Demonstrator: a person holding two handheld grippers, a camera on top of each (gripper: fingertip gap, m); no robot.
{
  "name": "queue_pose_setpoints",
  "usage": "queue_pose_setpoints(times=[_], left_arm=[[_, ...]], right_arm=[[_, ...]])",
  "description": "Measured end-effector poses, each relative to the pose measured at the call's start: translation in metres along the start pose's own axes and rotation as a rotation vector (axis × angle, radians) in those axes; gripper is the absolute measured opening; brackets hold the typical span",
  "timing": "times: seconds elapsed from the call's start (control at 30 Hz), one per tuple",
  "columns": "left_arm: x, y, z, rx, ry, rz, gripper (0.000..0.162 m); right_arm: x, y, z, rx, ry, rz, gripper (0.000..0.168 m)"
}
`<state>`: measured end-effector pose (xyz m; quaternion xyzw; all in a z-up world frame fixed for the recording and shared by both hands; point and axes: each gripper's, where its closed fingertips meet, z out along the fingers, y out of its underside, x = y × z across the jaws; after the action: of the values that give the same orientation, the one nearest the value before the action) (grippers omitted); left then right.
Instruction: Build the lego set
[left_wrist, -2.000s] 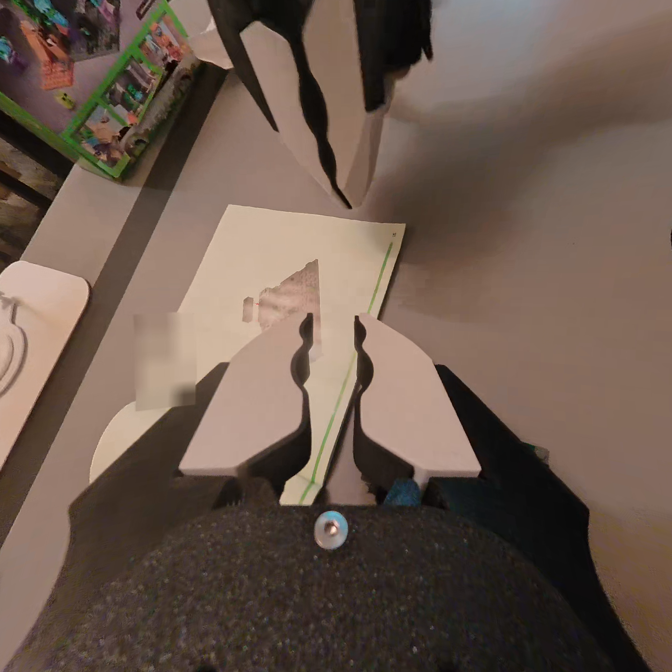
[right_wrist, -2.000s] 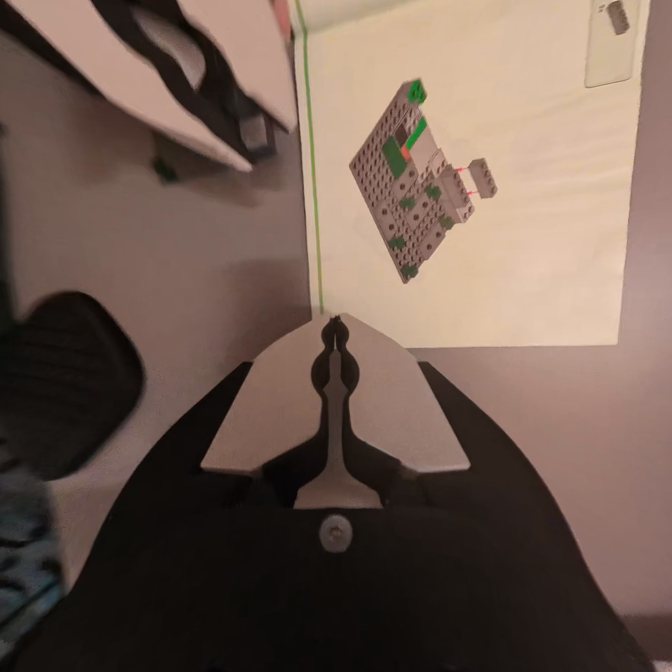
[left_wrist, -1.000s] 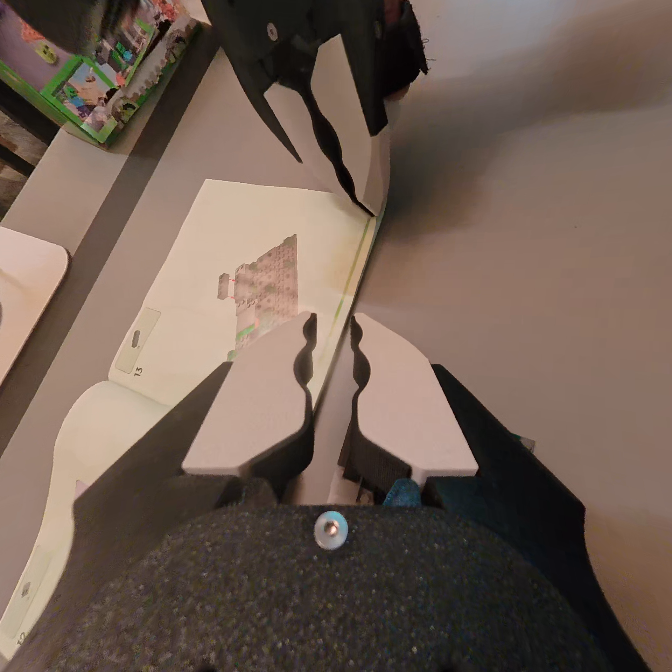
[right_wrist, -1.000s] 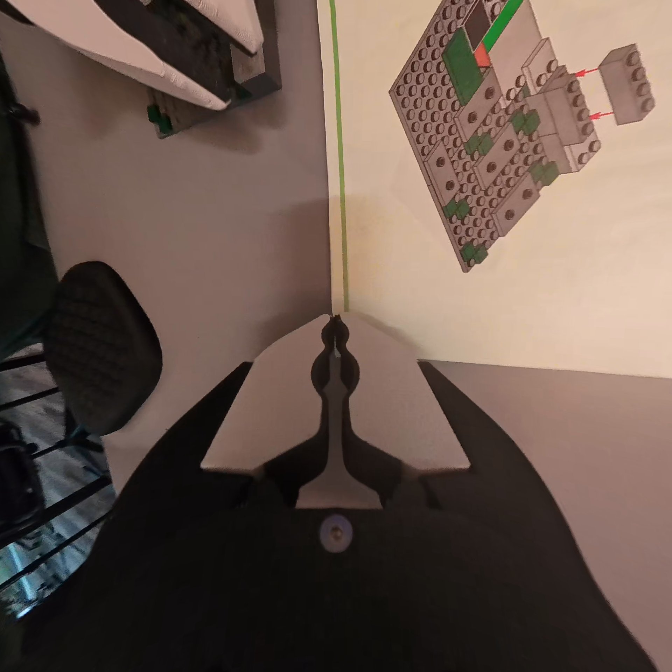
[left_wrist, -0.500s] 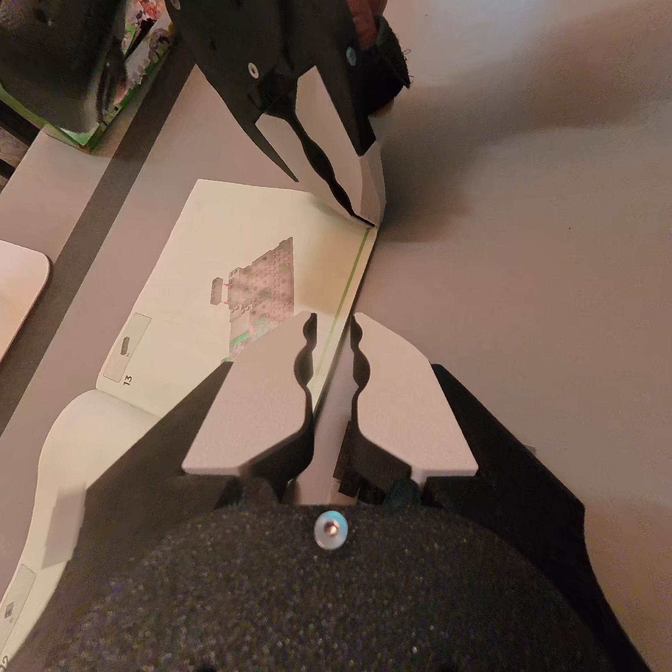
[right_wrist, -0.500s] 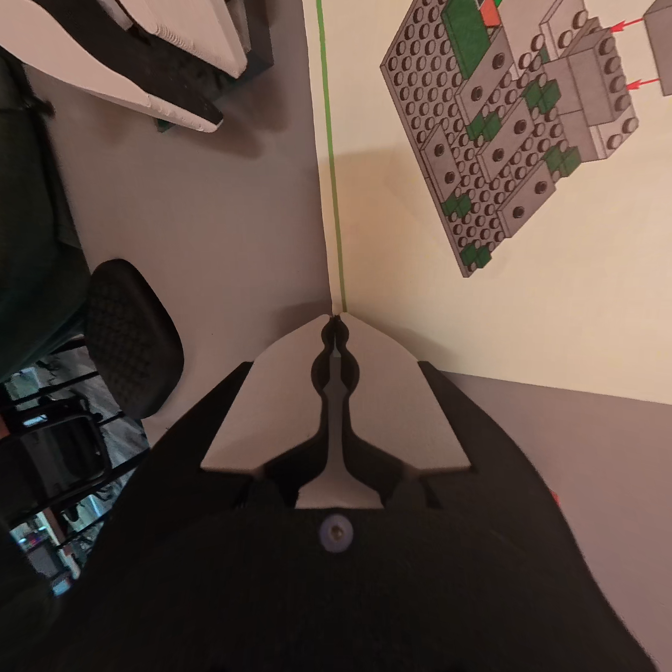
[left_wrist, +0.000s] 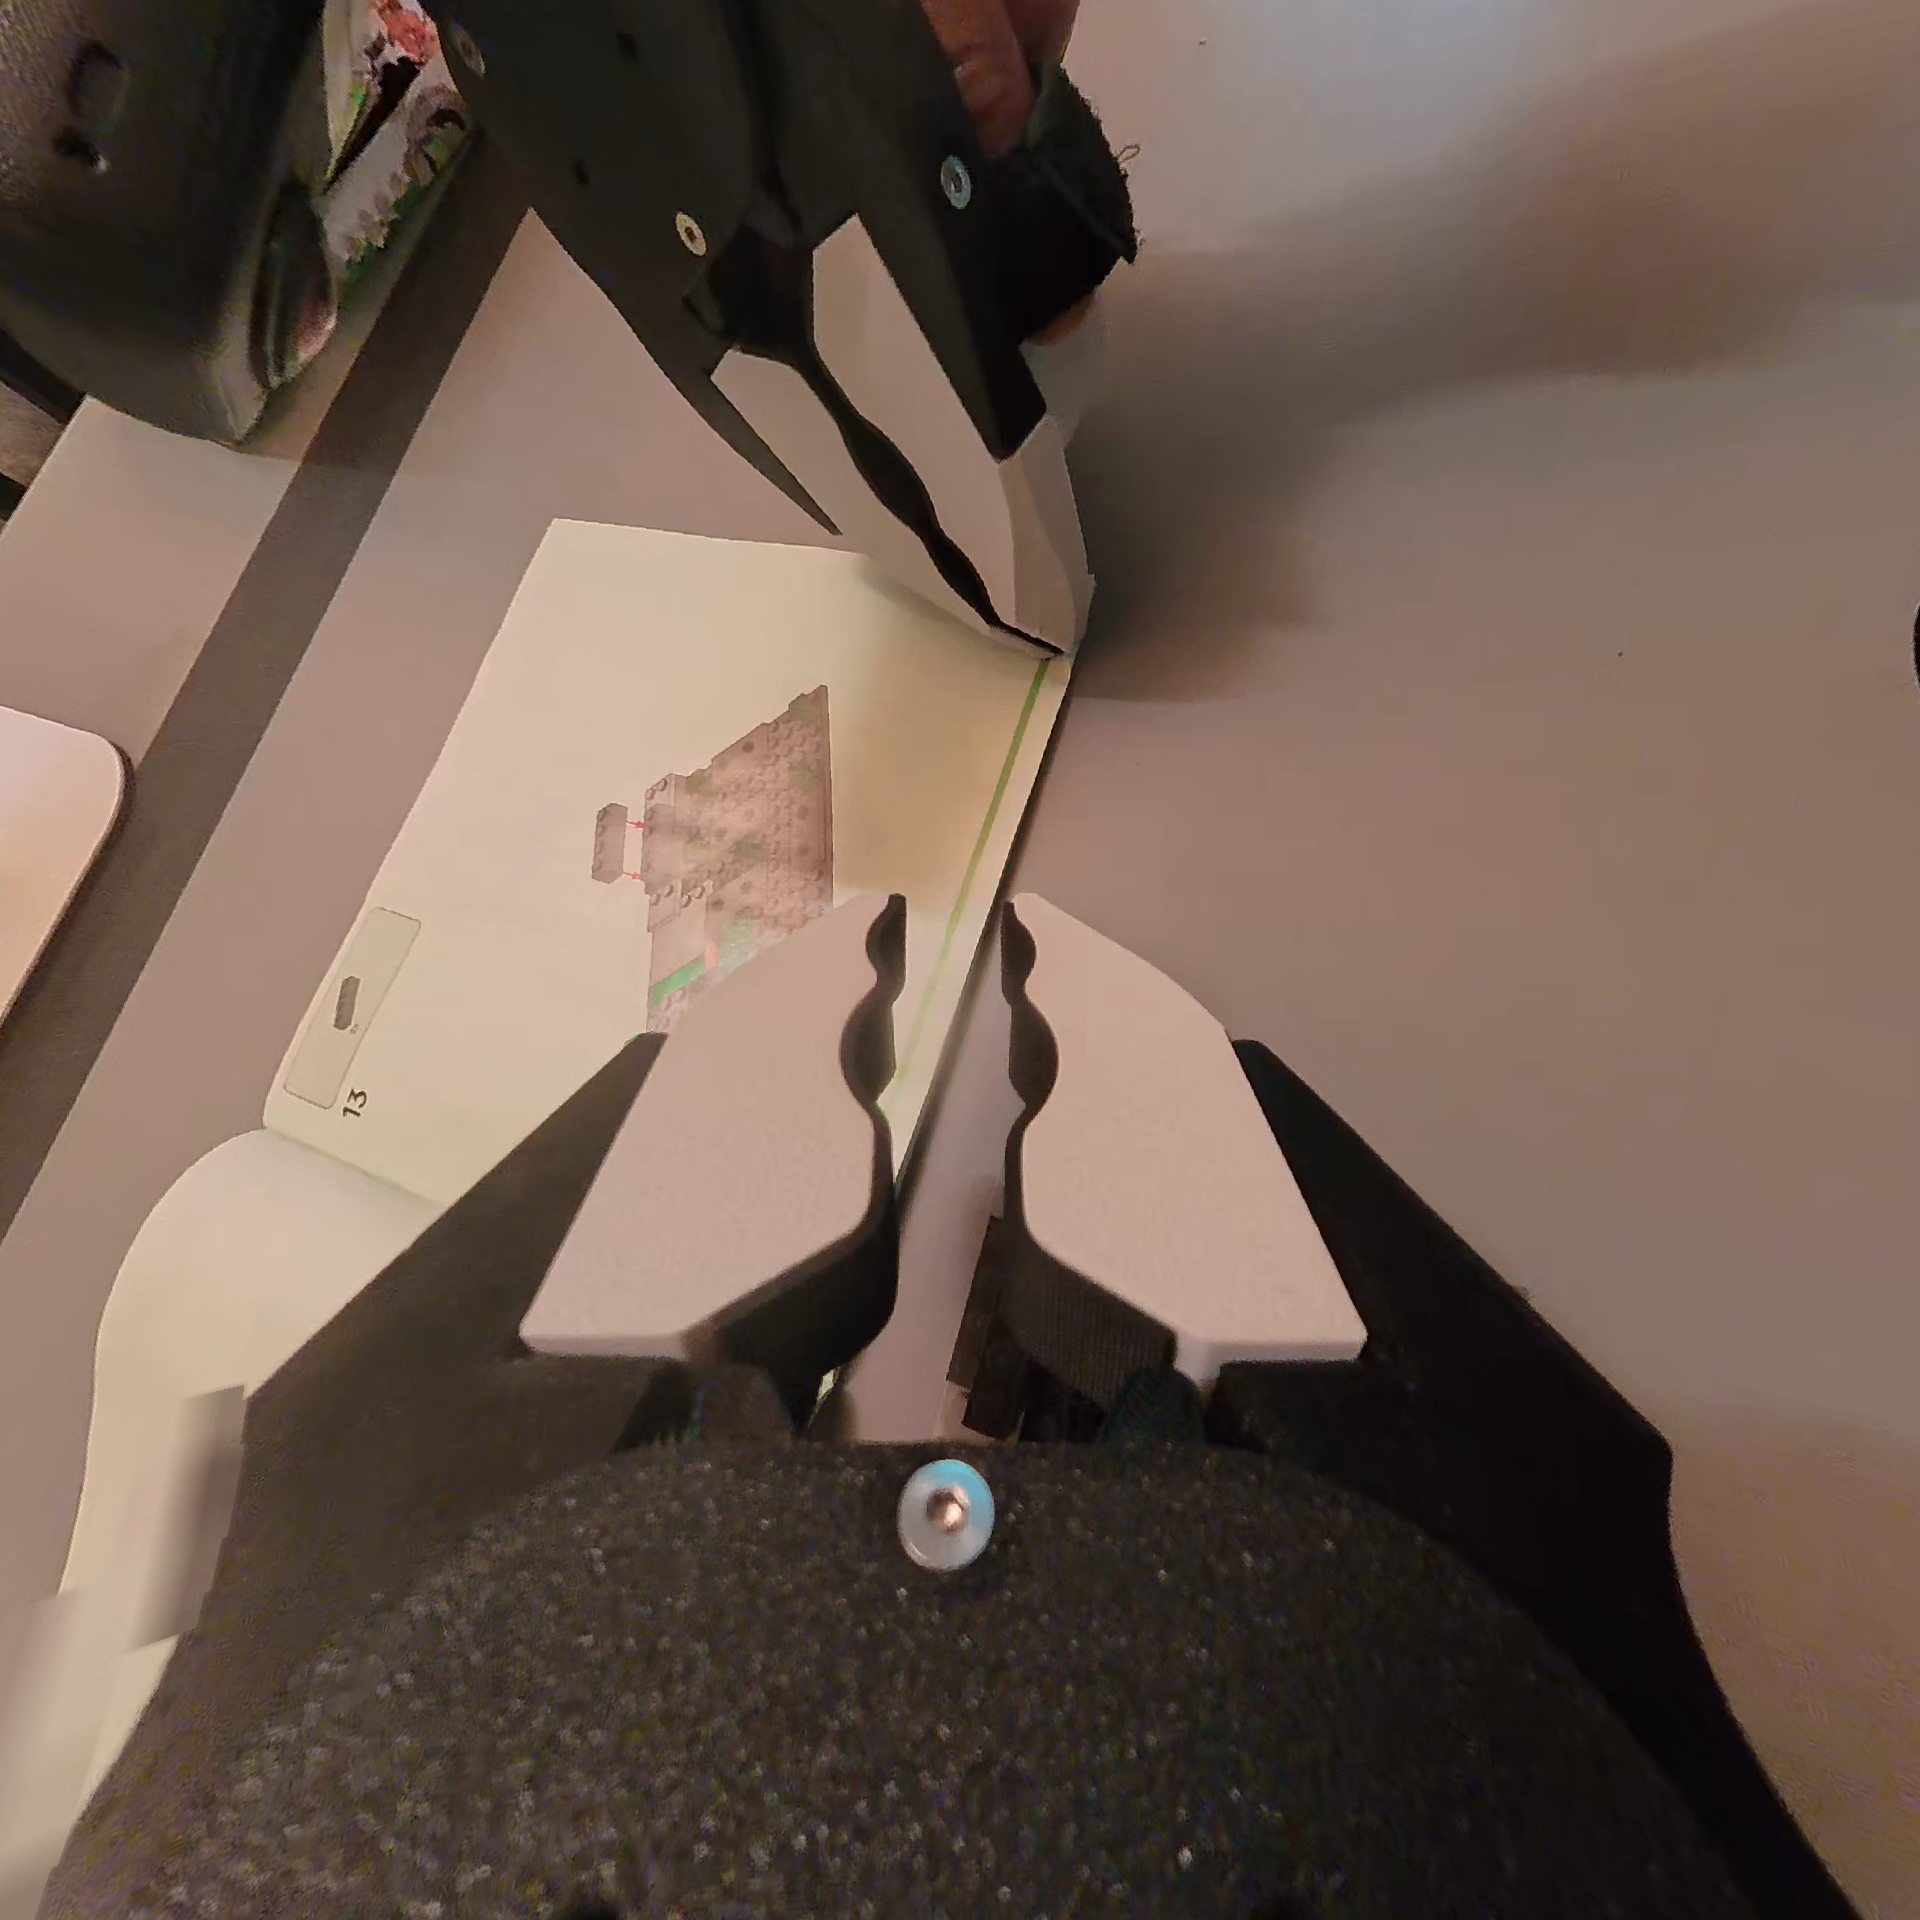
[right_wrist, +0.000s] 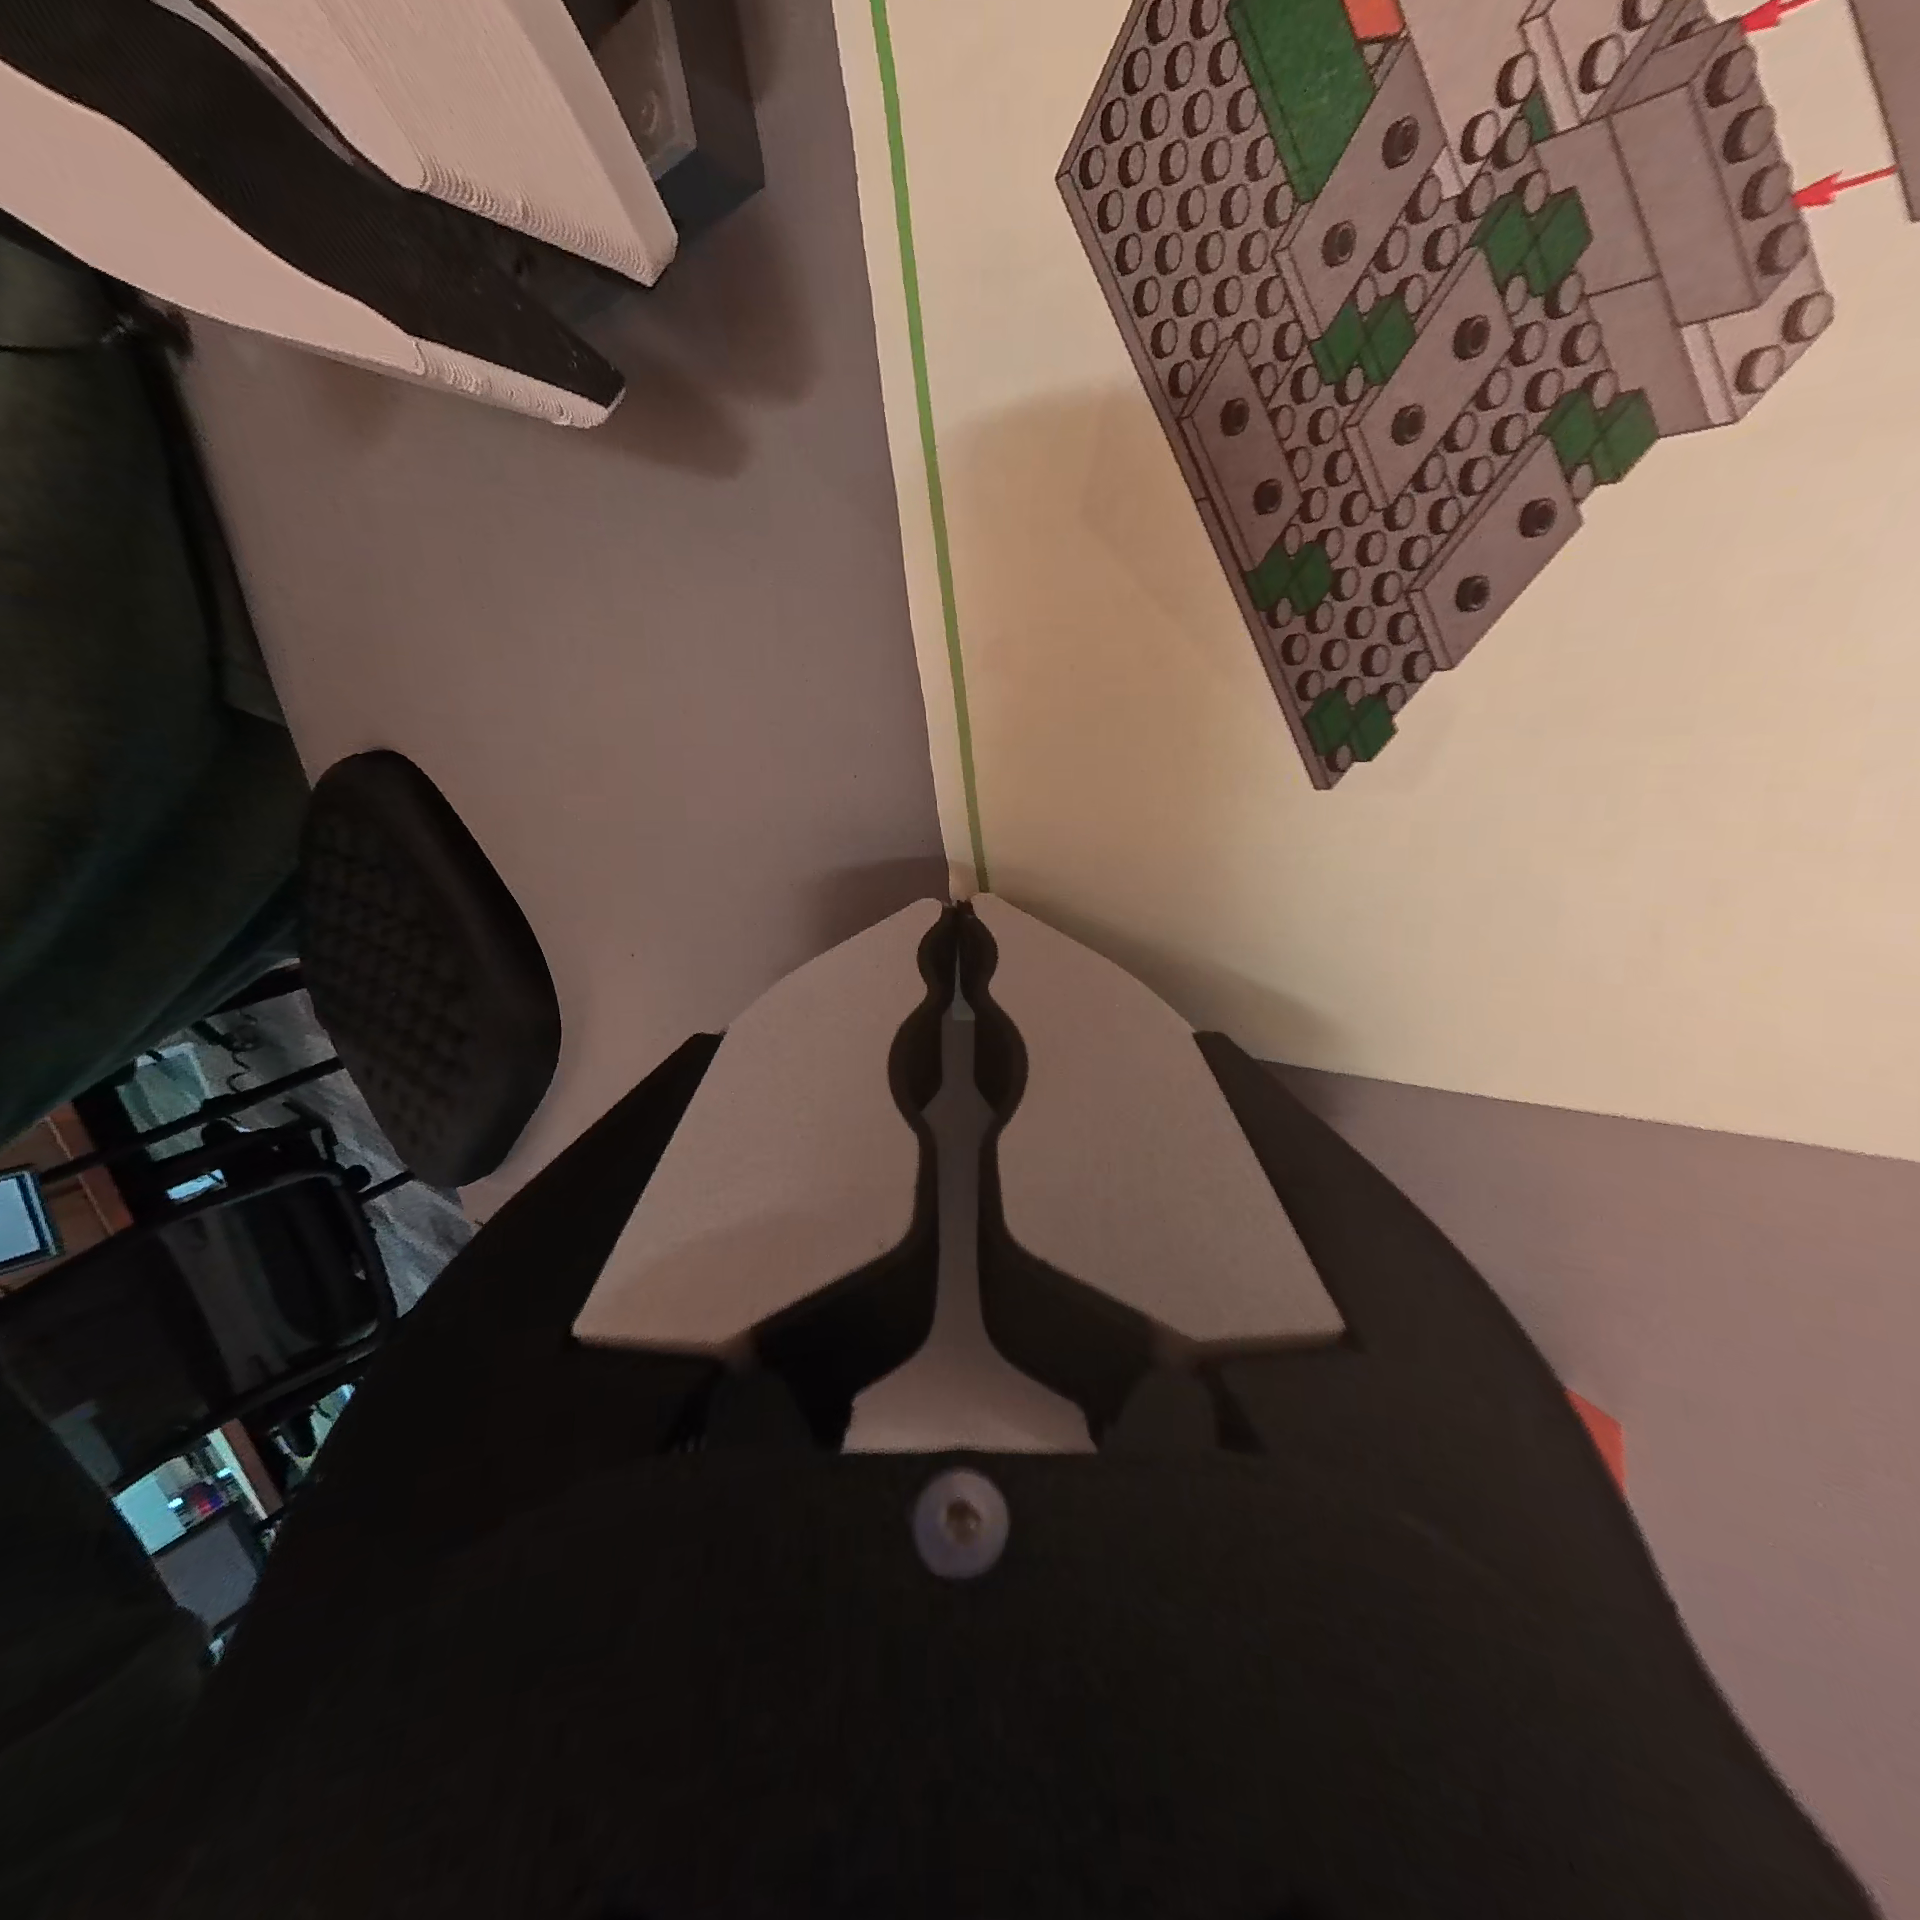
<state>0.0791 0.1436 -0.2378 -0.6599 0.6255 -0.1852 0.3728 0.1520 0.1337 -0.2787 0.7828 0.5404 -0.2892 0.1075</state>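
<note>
The open instruction booklet lies on the grey table, and its page shows a drawing of a grey studded plate with green pieces. My right gripper is shut on the near corner of that page, low over the table; it also shows in the left wrist view. My left gripper is open with nothing between its fingers, over the booklet's green-lined edge; it also shows in the right wrist view. A dark grey lego plate lies under it, and a dark piece shows under its right finger.
The green lego box stands at the far left, partly hidden by the right gripper's dark body. A white board lies on the left. A black chair stands past the table edge. Something orange peeks out beside my right gripper. Spacing between my two grippers at the tips: around 9 cm.
The right gripper has turned the page over, laid it flat and sunk closer to the table, still pinching the corner. The left gripper has shifted slightly toward the booklet's edge.
</note>
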Motion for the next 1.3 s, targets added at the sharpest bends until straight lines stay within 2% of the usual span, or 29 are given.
queue_pose_setpoints(times=[1.3], left_arm=[[0.0014, -0.0022, 0.0021, 0.001, 0.000, 0.004, 0.017]], right_arm=[[-0.0003, -0.0005, -0.0004, 0.016, -0.016, 0.002, 0.000]])
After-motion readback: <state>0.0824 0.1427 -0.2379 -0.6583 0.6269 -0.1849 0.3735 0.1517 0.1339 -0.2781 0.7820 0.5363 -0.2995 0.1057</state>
